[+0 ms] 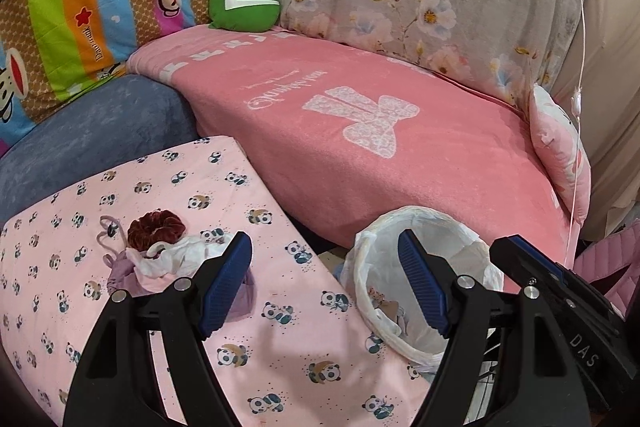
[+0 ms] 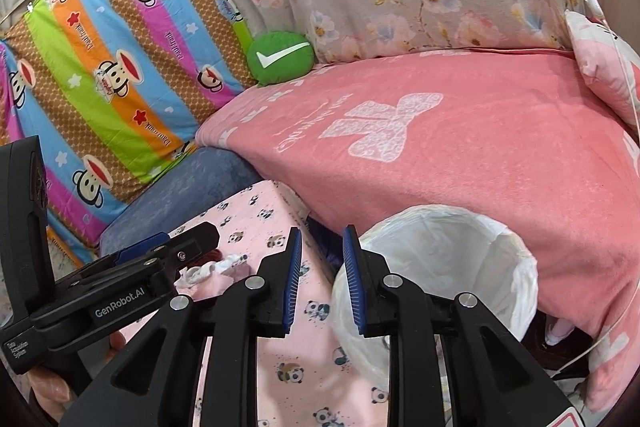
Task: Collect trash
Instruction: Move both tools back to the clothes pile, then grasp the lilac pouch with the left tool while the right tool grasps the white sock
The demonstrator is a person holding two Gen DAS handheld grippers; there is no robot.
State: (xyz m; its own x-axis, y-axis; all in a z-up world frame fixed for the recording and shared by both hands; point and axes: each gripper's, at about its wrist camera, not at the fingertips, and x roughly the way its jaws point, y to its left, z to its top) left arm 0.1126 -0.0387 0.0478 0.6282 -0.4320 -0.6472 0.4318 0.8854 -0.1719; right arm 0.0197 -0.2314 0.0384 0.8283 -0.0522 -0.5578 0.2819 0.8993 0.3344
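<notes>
"GenRobot.AI" left gripper (image 2: 176, 247) beside bin (image 2: 516, 227)

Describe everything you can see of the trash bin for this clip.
The trash bin is a round, upright container lined with a thin white plastic bag folded over its rim. It stands between the panda-print surface and the pink blanket. A few small scraps lie at the bottom. Neither gripper touches it.
</notes>
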